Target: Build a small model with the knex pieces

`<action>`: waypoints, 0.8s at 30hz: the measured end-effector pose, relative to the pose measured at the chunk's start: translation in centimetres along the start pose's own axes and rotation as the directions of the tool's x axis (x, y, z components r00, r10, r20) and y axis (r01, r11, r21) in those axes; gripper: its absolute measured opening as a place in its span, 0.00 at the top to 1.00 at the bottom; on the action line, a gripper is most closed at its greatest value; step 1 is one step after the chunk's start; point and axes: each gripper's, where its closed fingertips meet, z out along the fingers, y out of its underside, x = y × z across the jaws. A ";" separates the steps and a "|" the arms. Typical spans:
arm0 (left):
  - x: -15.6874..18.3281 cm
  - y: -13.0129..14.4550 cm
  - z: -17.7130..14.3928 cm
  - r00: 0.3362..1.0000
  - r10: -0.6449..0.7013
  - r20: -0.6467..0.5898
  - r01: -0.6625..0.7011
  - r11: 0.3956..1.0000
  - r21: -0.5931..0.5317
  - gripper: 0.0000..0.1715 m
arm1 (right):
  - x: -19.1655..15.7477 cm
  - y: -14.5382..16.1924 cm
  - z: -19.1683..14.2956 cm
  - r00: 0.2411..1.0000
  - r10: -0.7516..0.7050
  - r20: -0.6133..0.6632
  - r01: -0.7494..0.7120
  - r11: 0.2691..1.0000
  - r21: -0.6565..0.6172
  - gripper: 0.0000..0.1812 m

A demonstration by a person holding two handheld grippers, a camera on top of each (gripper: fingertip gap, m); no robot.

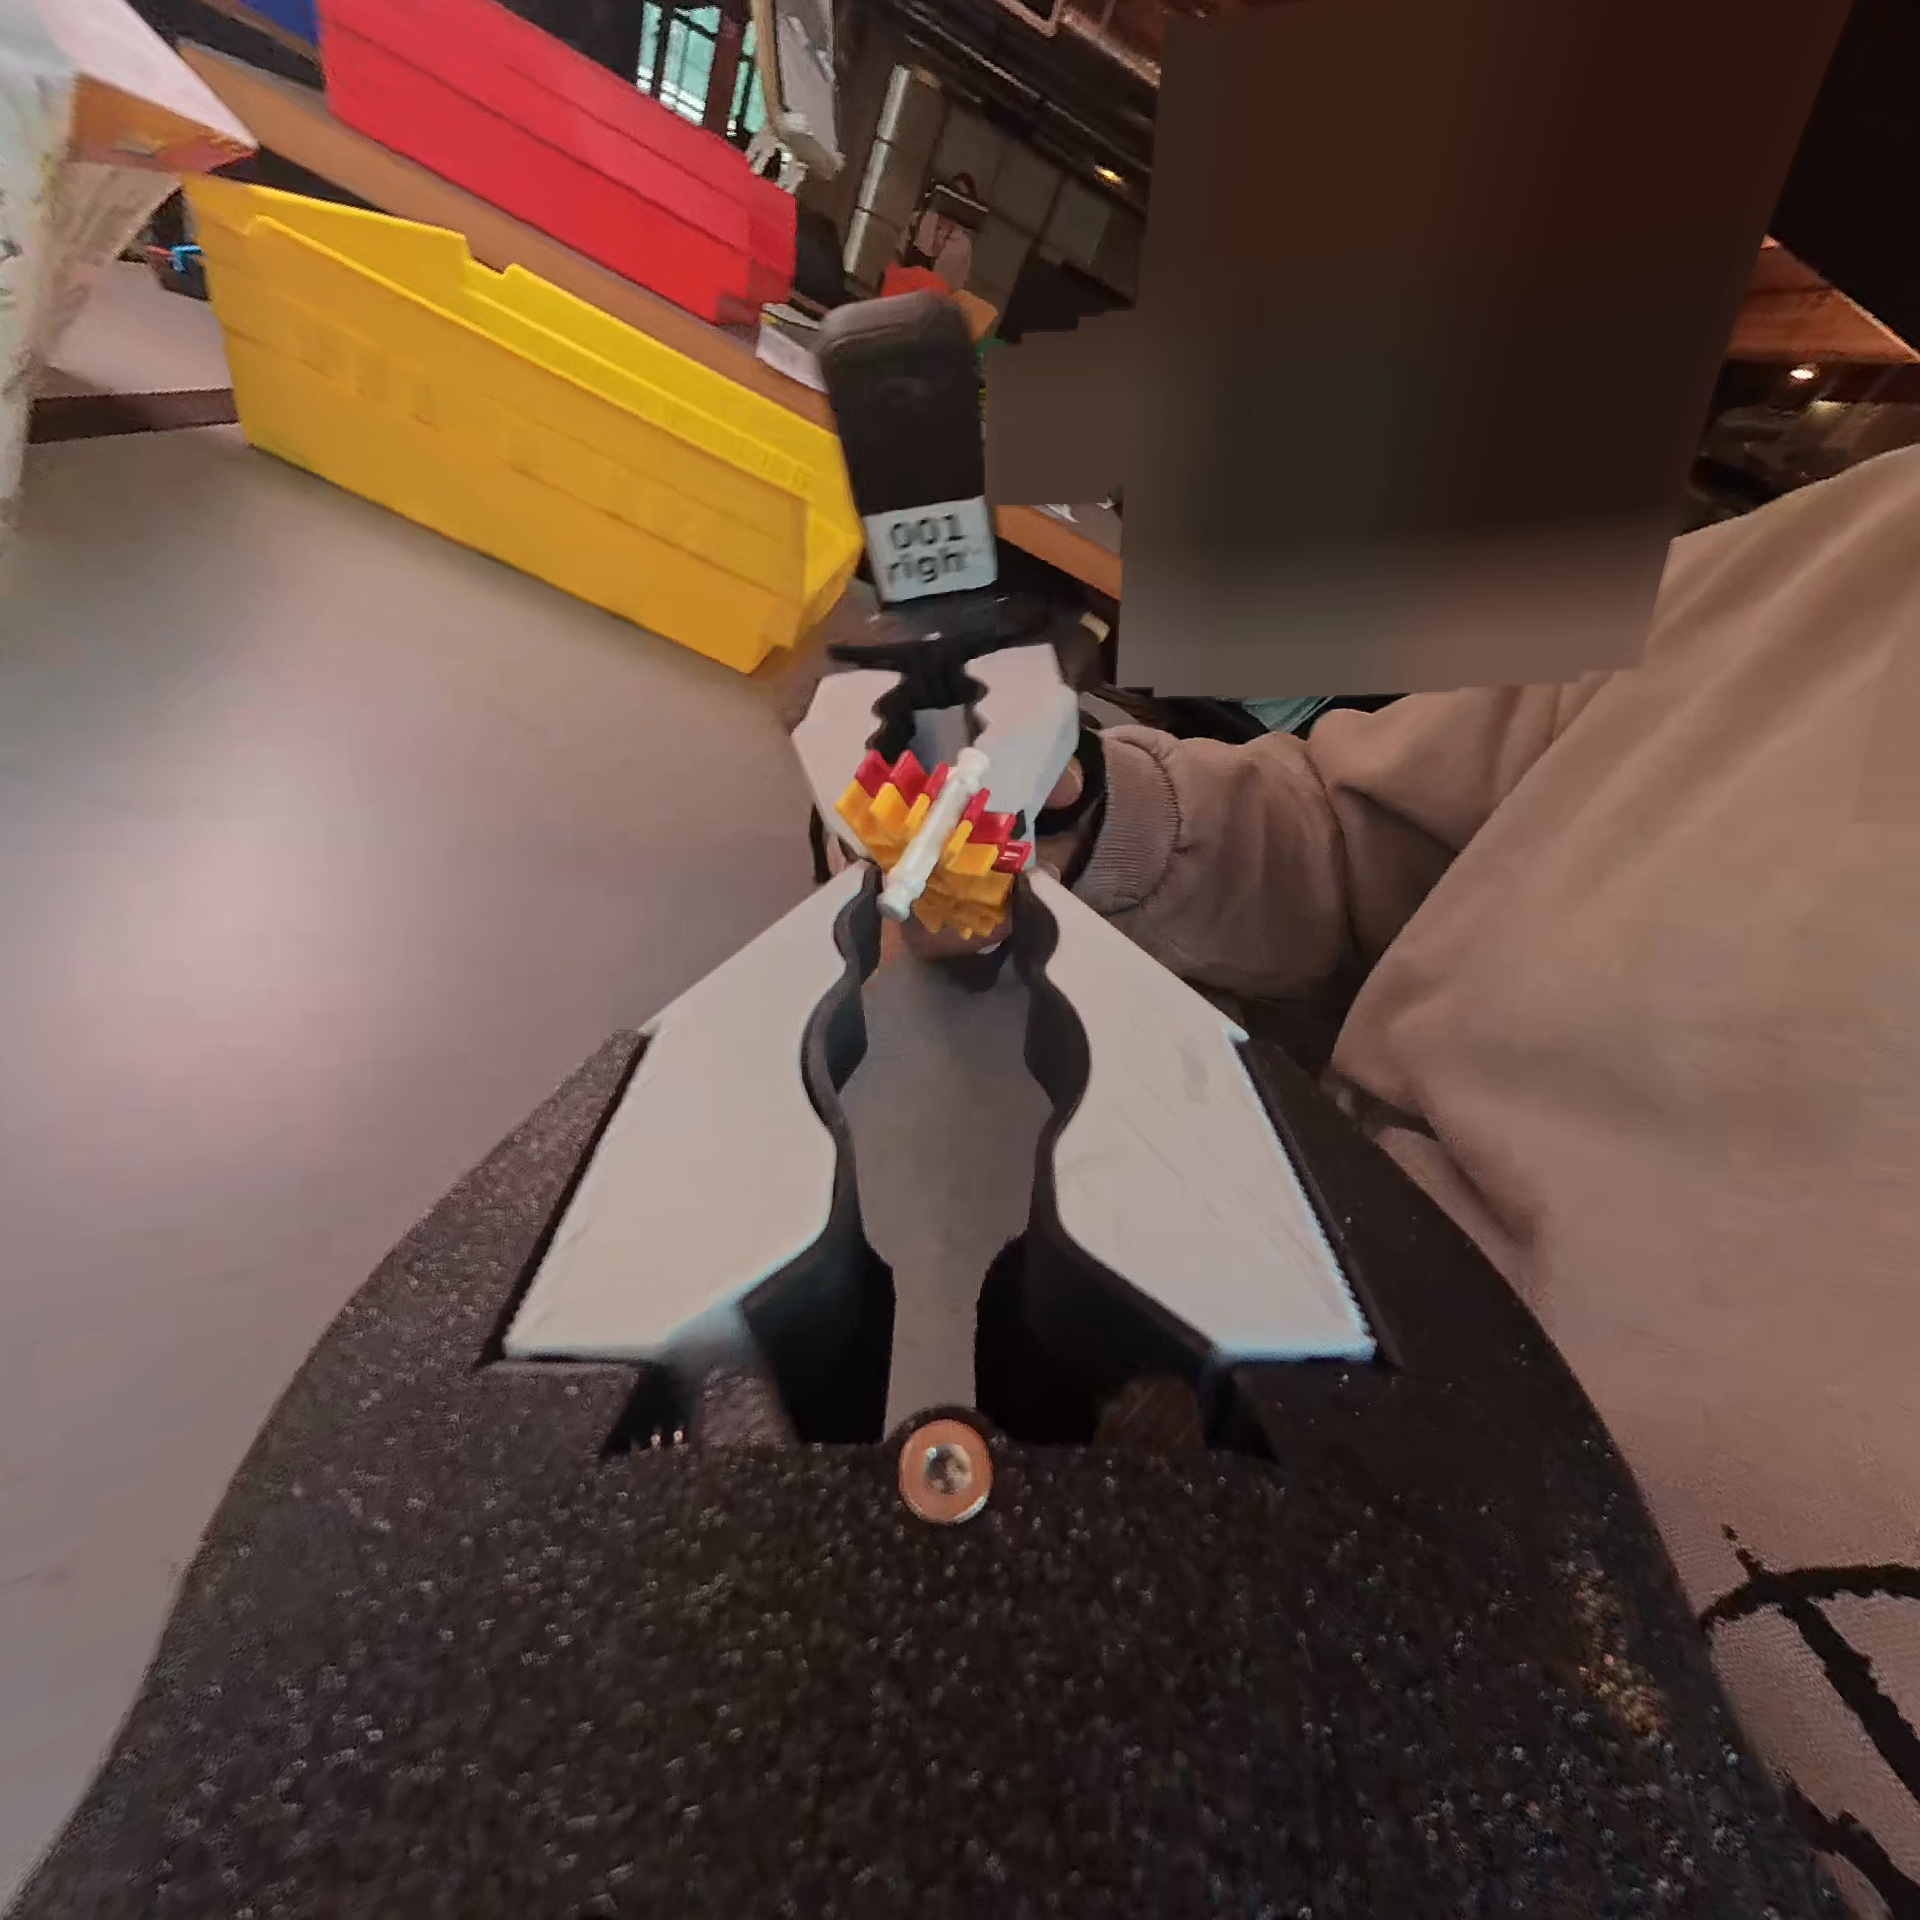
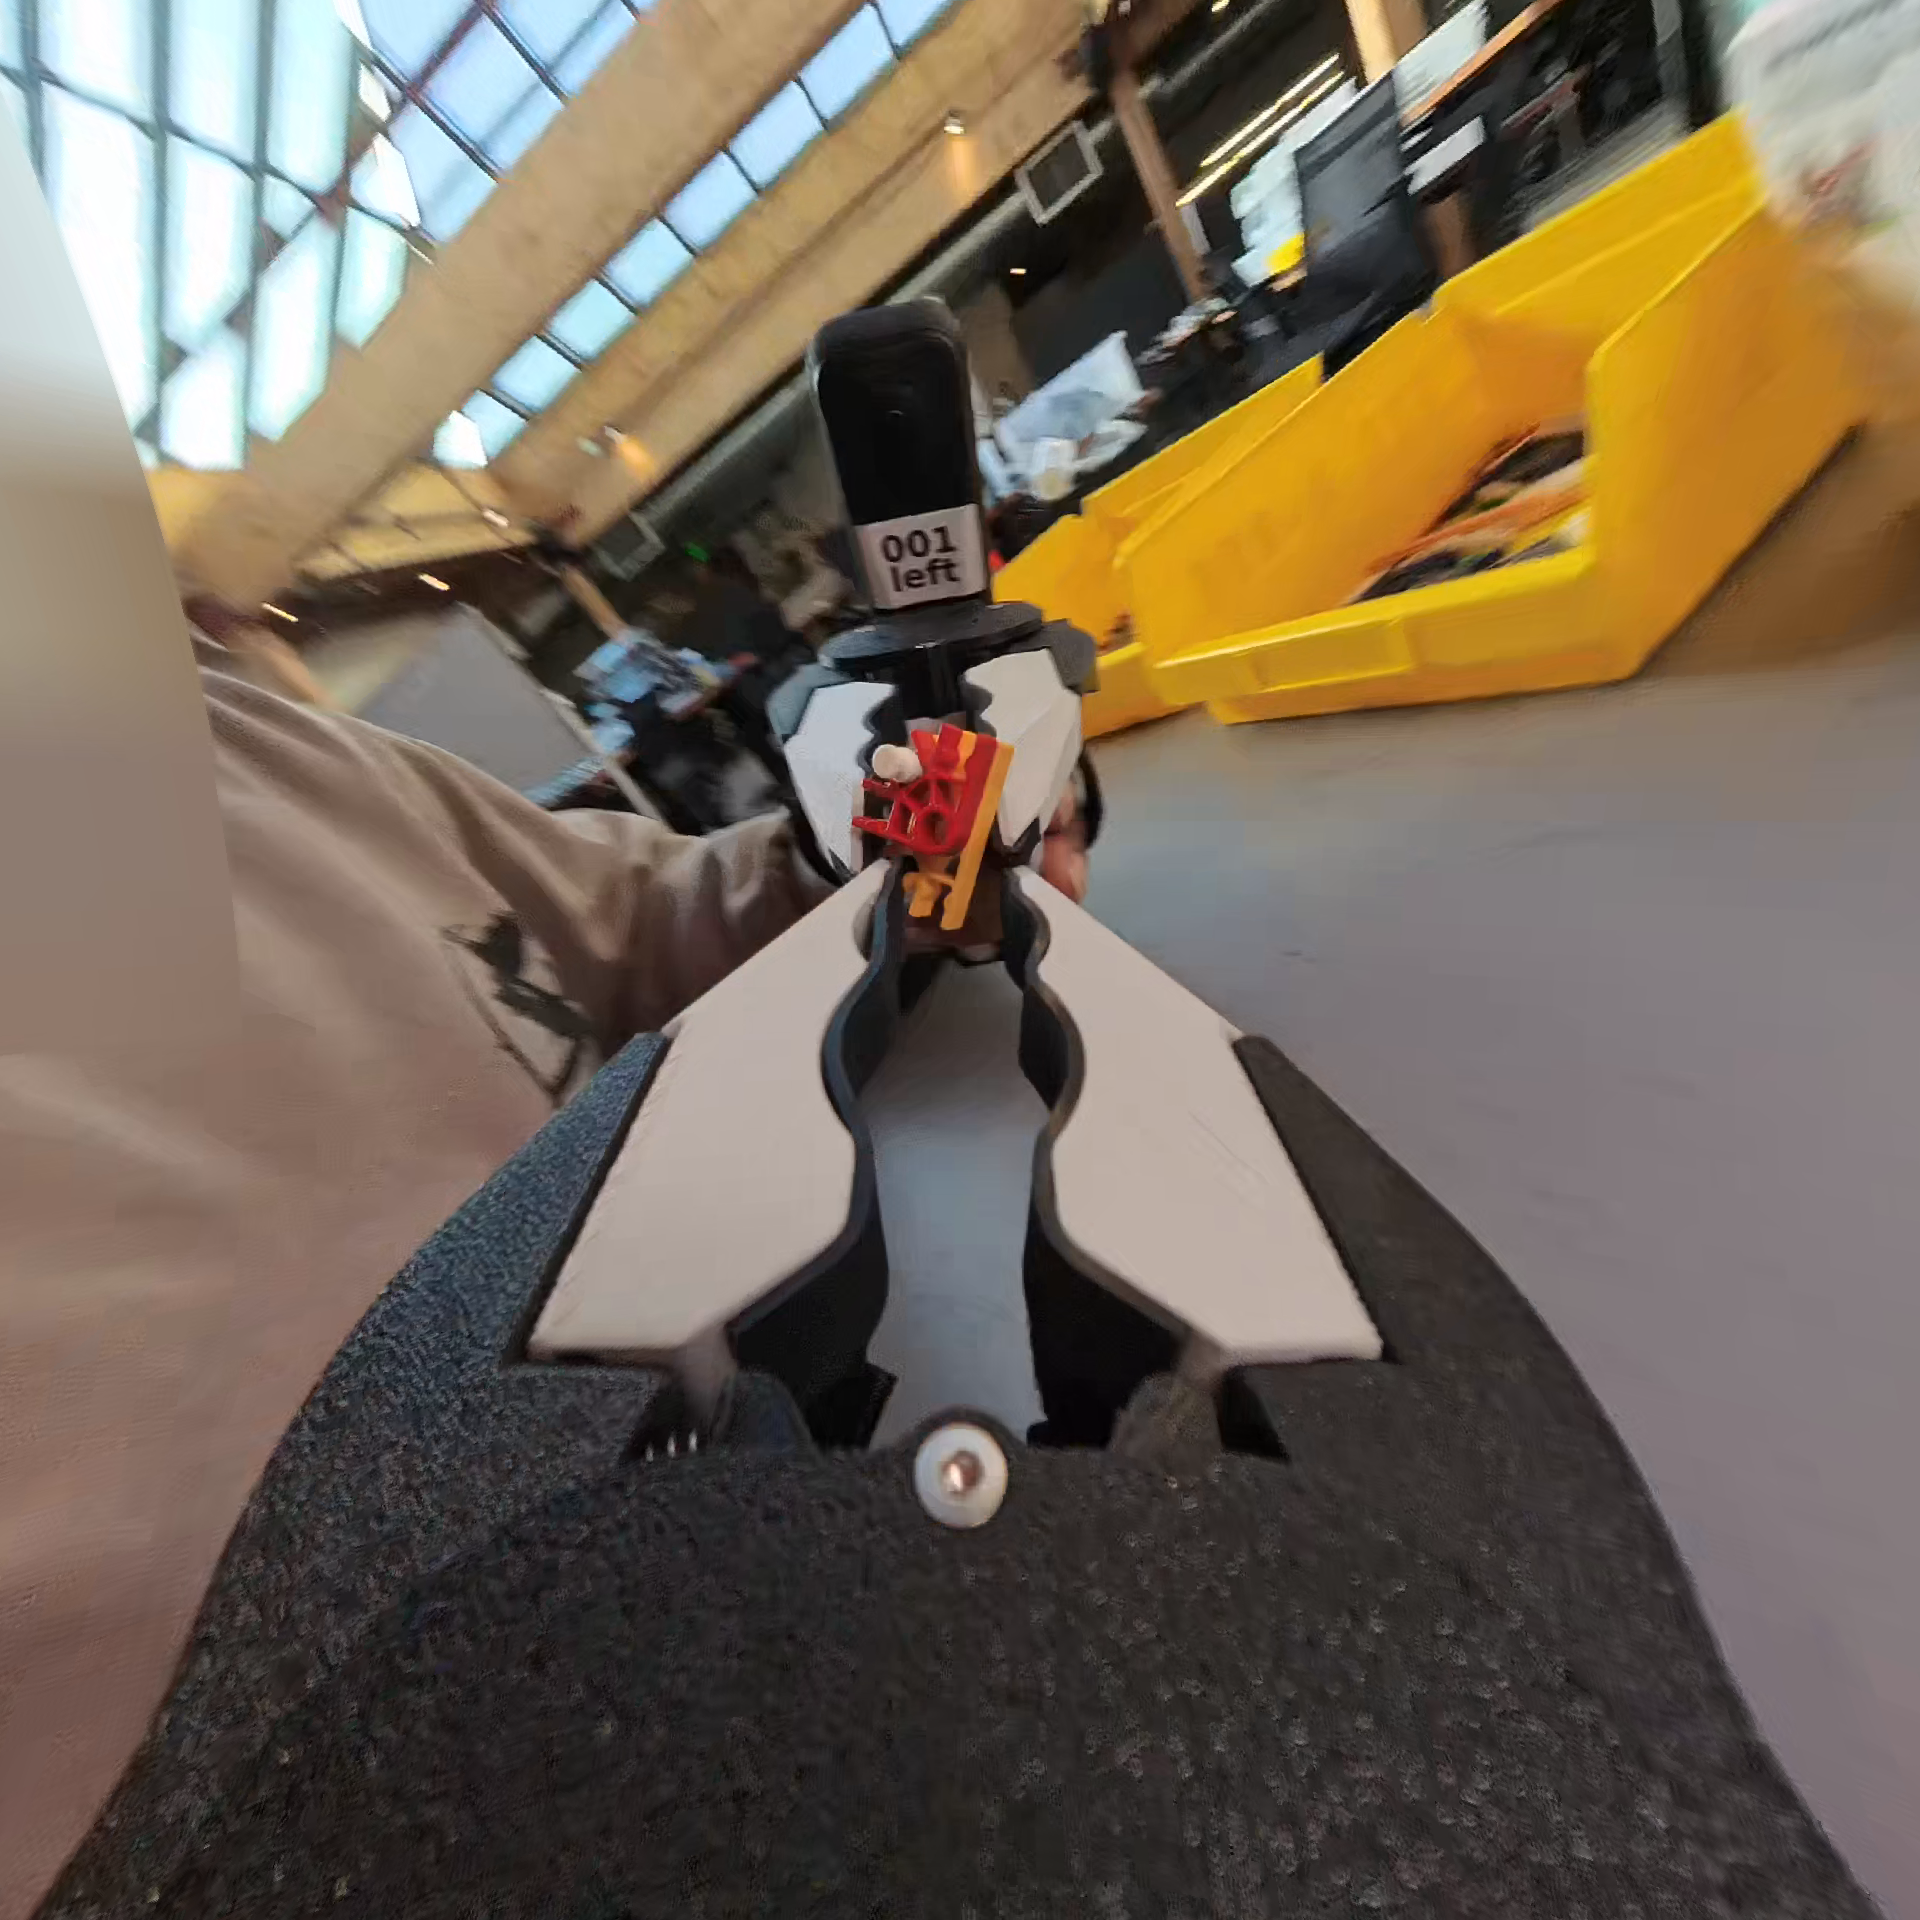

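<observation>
Left gripper point(image 1: 940, 894) with rough, speckled black matt body and smooth pale-grey plastic fingers point(image 1: 727, 1091); glossy metal screw point(image 1: 943, 1473); glossy red-and-yellow plastic toothed pieces point(image 1: 935, 842) on a white plastic rod point(image 1: 935, 831); smooth matt grey desk point(image 1: 364, 831); glossy yellow plastic bin point(image 1: 499, 436); beige knitted cloth sleeve point(image 1: 1299, 831).

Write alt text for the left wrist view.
The left gripper and the right gripper meet tip to tip over a grey table, both shut on a red and yellow toy piece with a white rod. Yellow bin and red bin stand behind.
</observation>
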 end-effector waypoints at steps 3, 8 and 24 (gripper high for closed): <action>-1.6 0.4 -0.1 0.990 0.060 0.131 -0.055 0.998 -0.043 0.86 | 0.5 -1.0 -0.6 0.946 -0.276 -0.173 0.269 0.961 -0.063 0.80; -2.3 1.5 0.5 0.936 0.248 0.250 -0.210 0.963 -0.170 0.86 | 1.3 0.7 0.6 0.916 -0.312 -0.252 0.278 0.947 -0.160 0.78; -0.7 1.5 0.2 0.969 0.214 0.121 -0.197 0.970 -0.139 0.81 | 0.2 1.1 -0.1 0.946 -0.297 -0.127 0.273 0.946 -0.177 0.88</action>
